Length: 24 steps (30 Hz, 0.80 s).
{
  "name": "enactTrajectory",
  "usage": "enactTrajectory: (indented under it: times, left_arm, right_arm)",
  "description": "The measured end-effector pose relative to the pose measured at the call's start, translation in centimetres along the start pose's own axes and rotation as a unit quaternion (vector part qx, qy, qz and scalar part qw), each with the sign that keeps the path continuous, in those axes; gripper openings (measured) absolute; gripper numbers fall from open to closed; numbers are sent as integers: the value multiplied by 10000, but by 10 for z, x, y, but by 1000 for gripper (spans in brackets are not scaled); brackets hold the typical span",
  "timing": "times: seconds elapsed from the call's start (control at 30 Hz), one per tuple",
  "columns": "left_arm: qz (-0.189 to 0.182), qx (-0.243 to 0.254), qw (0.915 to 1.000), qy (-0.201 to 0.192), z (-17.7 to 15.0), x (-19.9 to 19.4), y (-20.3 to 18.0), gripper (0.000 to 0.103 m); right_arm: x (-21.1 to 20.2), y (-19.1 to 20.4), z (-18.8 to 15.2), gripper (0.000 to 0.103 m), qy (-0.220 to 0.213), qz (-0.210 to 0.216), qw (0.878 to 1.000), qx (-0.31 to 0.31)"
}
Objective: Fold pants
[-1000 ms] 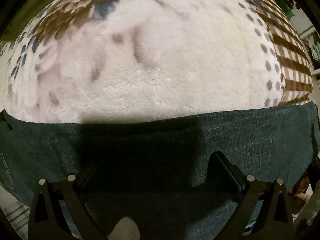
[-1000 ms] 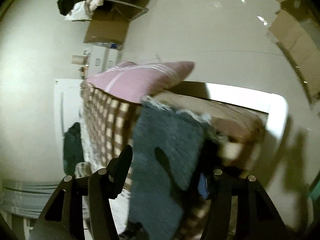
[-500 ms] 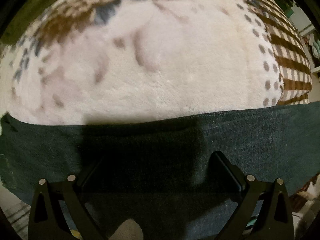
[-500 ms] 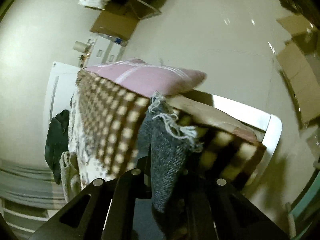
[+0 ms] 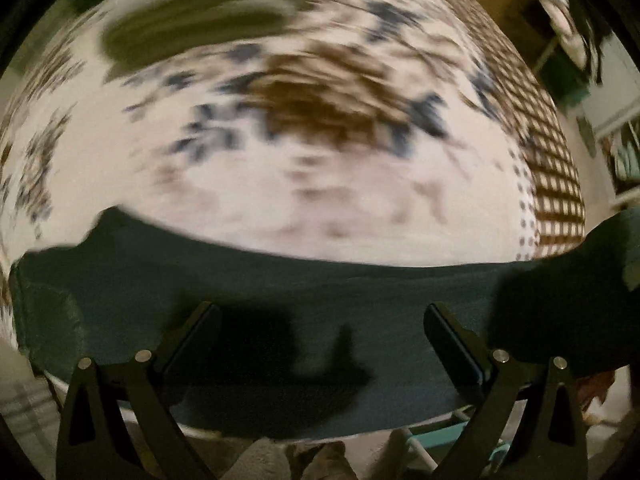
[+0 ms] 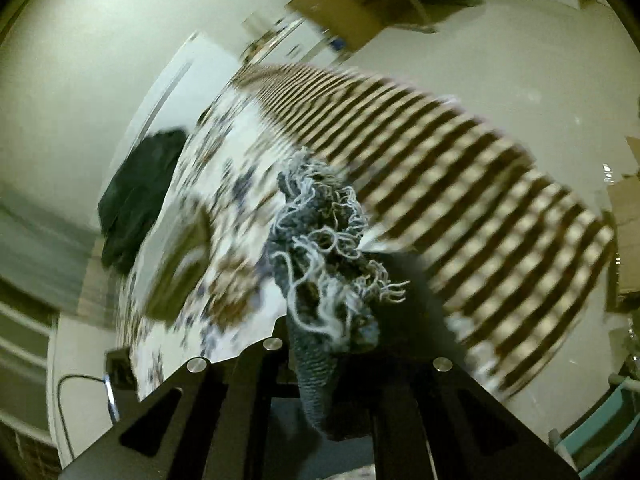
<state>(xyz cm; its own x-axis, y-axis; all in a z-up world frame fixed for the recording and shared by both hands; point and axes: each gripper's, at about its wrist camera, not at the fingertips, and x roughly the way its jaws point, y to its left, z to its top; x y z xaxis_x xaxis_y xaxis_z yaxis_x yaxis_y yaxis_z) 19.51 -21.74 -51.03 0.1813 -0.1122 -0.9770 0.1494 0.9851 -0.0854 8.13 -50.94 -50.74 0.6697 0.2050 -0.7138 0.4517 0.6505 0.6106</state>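
Observation:
The dark denim pants (image 5: pixel 280 280) lie as a flat band across the near edge of the bed. My left gripper (image 5: pixel 320 332) hovers over them with its jaws wide apart and empty. In the right wrist view my right gripper (image 6: pixel 332 368) is shut on the frayed hem end of a pant leg (image 6: pixel 324 248), held up above the bed with white loose threads spilling out. The left wrist view is blurred by motion.
A fleece blanket (image 5: pixel 320 160) with white, brown and blue pattern and a checked border (image 6: pixel 460 200) covers the bed. An olive folded garment (image 5: pixel 200 24) and a dark garment (image 6: pixel 136 196) lie at the far side. Cardboard boxes (image 6: pixel 340 12) stand on the floor.
My right gripper closed on the frayed pant hem and swung it over the bed. My left gripper tilted upward, showing more of the blanket; the pants band shifted lower.

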Motion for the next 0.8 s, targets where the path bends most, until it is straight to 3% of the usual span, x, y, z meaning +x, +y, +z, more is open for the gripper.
enactTrajectory:
  times: [0.2, 0.37, 0.43, 0.47, 0.53, 0.6, 0.67, 0.8]
  left_arm:
    - [127, -643, 9979, 4, -25, -31, 126, 103]
    - [370, -1092, 9933, 62, -44, -31, 213, 103]
    - [411, -1325, 9902, 139, -50, -25, 241, 103]
    - [367, -1428, 9889, 179, -53, -23, 252, 103]
    - [179, -1612, 9866, 197, -55, -20, 265, 103]
    - [-17, -1663, 9859, 193, -54, -19, 268, 103]
    - [-307, -1689, 9850, 197, -52, -16, 263, 103]
    - [-941, -1666, 9806, 432, -47, 1, 237, 103]
  right_arm:
    - [71, 95, -94, 8, 855, 57, 9922, -906]
    - [150, 158, -203, 8, 1743, -9, 9651, -1957]
    - [178, 165, -234, 11, 2063, -365, 9522, -2223]
    - [191, 168, -250, 18, 2299, -581, 9426, -2353]
    - [200, 168, -257, 33, 2734, -701, 9314, -2298]
    - [187, 168, -254, 59, 2854, -368, 9340, -2117]
    - [163, 163, -245, 72, 2831, -118, 9396, -1920]
    - [128, 142, -217, 72, 2629, -360, 9503, -1629]
